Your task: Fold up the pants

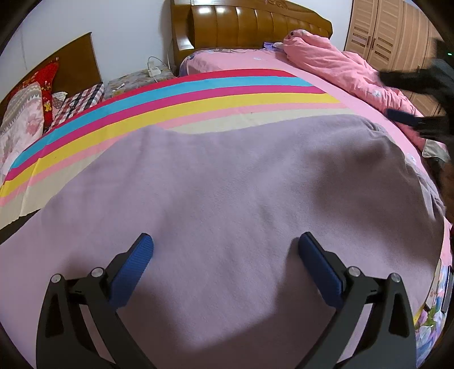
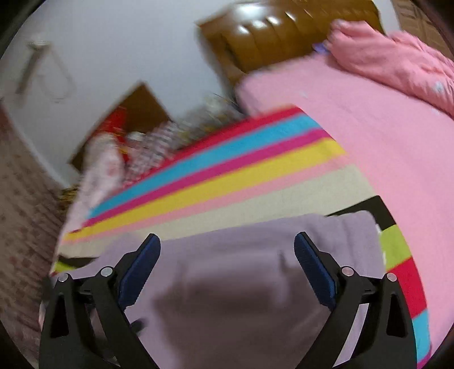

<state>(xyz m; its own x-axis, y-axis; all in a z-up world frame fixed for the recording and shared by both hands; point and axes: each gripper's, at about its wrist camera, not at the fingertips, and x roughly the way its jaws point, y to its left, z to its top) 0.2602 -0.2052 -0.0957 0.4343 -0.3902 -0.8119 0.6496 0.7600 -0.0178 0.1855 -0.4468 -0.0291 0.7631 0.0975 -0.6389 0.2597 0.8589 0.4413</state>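
The left gripper (image 1: pixel 225 241) stands spread wide, its 2 blue pads (image 1: pixel 133 272) apart with nothing between them, poised over the lilac pants (image 1: pixel 227 184). The cloth lies flat and broad below it, filling the lower half of the left wrist view. The right gripper (image 2: pixel 227 241) is spread just as wide, also holding nothing; under it the same pants (image 2: pixel 241 283) show a folded, straight far edge and a squared corner on the right — detail the left view does not give.

Beyond the pants lies a striped blanket (image 1: pixel 170 99) with red, blue, magenta, yellow, pink and cream bands, spread on a pink bedsheet (image 1: pixel 241 61). Only the right wrist view shows the blanket's other end beside the pants, with black, green, red and blue bands (image 2: pixel 397 249).

The left view is sharp and shows more of the room: a brown padded headboard (image 1: pixel 249 22), a bunched pink quilt (image 1: pixel 326 59), pillows (image 1: pixel 25 113) on a second bed at left, and a wooden wardrobe (image 1: pixel 383 31). It also catches the right gripper (image 1: pixel 408 119) at its right edge (dark and blurred). The right view is smeared with motion blur — the headboard (image 2: pixel 283 37) and quilt (image 2: pixel 397 62) are recognisable, little else.
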